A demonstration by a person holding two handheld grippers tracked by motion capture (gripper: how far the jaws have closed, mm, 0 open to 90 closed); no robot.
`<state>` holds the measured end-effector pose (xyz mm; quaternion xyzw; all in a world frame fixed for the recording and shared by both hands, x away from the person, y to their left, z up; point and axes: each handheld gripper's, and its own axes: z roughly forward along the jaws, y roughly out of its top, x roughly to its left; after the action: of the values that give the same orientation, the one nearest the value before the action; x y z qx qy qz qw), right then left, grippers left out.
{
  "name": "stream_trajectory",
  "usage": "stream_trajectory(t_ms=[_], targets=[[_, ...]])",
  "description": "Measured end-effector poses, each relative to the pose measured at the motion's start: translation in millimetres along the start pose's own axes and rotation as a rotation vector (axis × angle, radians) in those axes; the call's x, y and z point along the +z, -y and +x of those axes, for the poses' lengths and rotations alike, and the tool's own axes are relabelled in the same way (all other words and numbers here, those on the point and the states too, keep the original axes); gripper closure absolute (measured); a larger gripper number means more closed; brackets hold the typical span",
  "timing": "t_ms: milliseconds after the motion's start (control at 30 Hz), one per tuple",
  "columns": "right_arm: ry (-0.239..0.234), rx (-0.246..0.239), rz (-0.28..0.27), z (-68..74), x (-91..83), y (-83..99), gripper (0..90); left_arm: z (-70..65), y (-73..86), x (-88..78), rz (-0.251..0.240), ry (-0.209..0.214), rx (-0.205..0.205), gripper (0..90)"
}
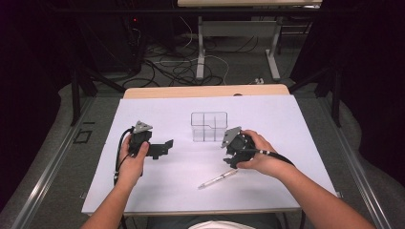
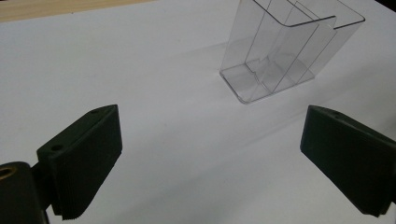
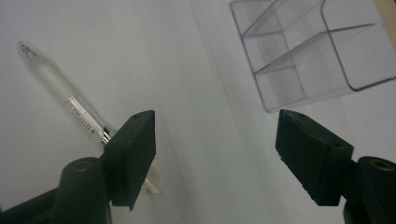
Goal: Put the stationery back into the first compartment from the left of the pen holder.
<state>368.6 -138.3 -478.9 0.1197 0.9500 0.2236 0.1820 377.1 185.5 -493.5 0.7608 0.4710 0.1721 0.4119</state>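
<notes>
A clear plastic holder [image 1: 208, 126] with several compartments stands upright mid-table. A frosted white pen [image 1: 218, 179] lies on the white sheet near the front. My left gripper [image 1: 164, 148] is held left of the holder, pointing right, jaws wide open and empty. In the left gripper view the holder [image 2: 285, 51] stands ahead, beyond the open left gripper [image 2: 212, 158]. My right gripper [image 1: 231, 156] hovers between holder and pen, open and empty. Past the open right gripper [image 3: 219, 149], the right gripper view has the pen [image 3: 65, 95] at the left and the holder [image 3: 313, 46] at the upper right.
A white sheet [image 1: 157, 186] covers the table, and a wooden edge [image 1: 205, 90] shows at the back. Beyond it, the floor holds cables [image 1: 176, 69] and another table's legs [image 1: 200, 52]. Black cables trail from both grippers along the forearms.
</notes>
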Motion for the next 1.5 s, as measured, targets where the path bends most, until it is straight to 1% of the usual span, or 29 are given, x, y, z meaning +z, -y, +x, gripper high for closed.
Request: stream_trajectory(t_ms=[67,133,200,233,367,400,433,467,500,533,567,633,667,733,800,833,900,933,967,1033,1067,1167,1233,1267,1367,1400,1433,1467,1500], targets=[[-0.014,-0.045,0.01,3.2,1.5,-2.8,34.0,1.1,0.7,0.9,0.009,0.002,0.002,5.6],[-0.026,-0.073,0.021,6.9,3.7,-5.6,36.7,1.0,1.3,1.6,0.018,0.006,0.01,5.6],[-0.037,-0.135,0.027,10.9,7.5,-8.7,42.4,0.4,1.6,2.1,0.024,0.002,0.017,5.6],[-0.037,-0.135,0.027,10.9,7.5,-8.7,42.4,0.1,1.9,2.2,0.025,0.005,0.018,5.6],[-0.06,-0.194,0.029,19.5,12.5,-12.2,45.0,-0.6,3.3,3.0,0.031,0.008,0.025,5.6],[-0.069,-0.224,0.041,24.0,14.5,-14.0,45.5,-0.3,3.5,2.8,0.035,0.008,0.03,5.6],[-0.069,-0.224,0.041,24.0,14.5,-14.0,45.5,-0.5,3.8,2.7,0.039,0.007,0.027,5.6],[-0.075,-0.245,0.047,26.5,15.8,-15.5,45.6,-0.7,4.1,3.0,0.033,0.007,0.024,5.6],[-0.093,-0.301,0.059,33.2,18.4,-18.9,45.6,-0.6,4.3,2.9,0.033,0.007,0.025,5.6],[-0.093,-0.301,0.059,33.2,18.4,-18.9,45.6,-0.6,4.4,2.9,0.033,0.007,0.025,5.6],[-0.102,-0.348,0.067,39.2,20.3,-21.6,45.7,-0.3,4.3,2.6,0.035,0.004,0.031,5.6],[-0.102,-0.357,0.075,41.5,21.2,-22.5,45.7,-1.1,4.7,2.8,0.036,0.008,0.028,5.7],[-0.107,-0.376,0.086,43.9,22.9,-24.0,45.7,-1.4,4.9,3.0,0.036,0.012,0.031,5.8],[-0.113,-0.368,0.112,47.9,24.2,-25.9,46.0,-2.3,5.2,3.4,0.036,0.017,0.034,5.8],[-0.117,-0.369,0.107,49.3,25.5,-27.6,51.2,-3.2,5.3,3.8,0.039,0.014,0.04,5.8],[-0.137,-0.371,0.095,50.1,26.8,-28.6,53.2,-3.6,5.5,3.8,0.043,0.015,0.038,5.8],[-0.141,-0.379,0.097,50.3,27.4,-29.1,54.3,-3.4,5.5,3.9,0.042,0.016,0.04,5.8],[-0.144,-0.377,0.086,51.8,28.8,-29.3,55.2,-3.2,5.5,3.8,0.042,0.015,0.04,5.8],[-0.152,-0.394,0.09,51.7,29.3,-29.9,56.0,-2.5,5.5,3.8,0.038,0.017,0.041,5.8],[-0.163,-0.4,0.098,55.2,30.2,-30.9,57.8,-1.7,5.6,3.5,0.044,0.015,0.04,5.8],[-0.176,-0.419,0.106,57.3,30.9,-31.8,58.7,-1.5,5.7,3.5,0.044,0.014,0.035,5.9],[-0.184,-0.423,0.101,60.3,32.8,-32.0,60.8,-0.8,6.0,3.8,0.04,0.016,0.032,6.0],[-0.183,-0.443,0.111,62.0,34.2,-32.5,60.7,-0.5,6.1,3.6,0.048,0.015,0.034,6.1],[-0.188,-0.429,0.114,63.9,35.3,-32.6,60.6,-0.4,6.2,4.1,0.045,0.015,0.035,6.1],[-0.198,-0.455,0.132,66.9,38.5,-33.1,61.5,-0.2,6.9,4.9,0.053,0.012,0.037,6.2],[-0.206,-0.446,0.134,69.0,39.7,-32.9,61.7,-0.2,7.0,4.9,0.058,0.011,0.036,6.2],[-0.212,-0.463,0.133,69.2,41.1,-33.3,62.3,-0.1,7.2,5.2,0.055,0.01,0.038,6.2],[-0.211,-0.453,0.143,71.0,41.4,-32.9,62.7,0.3,7.3,5.3,0.053,0.013,0.038,6.3],[-0.212,-0.456,0.127,71.9,43.3,-32.2,63.0,0.4,7.3,5.3,0.053,0.013,0.037,6.3]])
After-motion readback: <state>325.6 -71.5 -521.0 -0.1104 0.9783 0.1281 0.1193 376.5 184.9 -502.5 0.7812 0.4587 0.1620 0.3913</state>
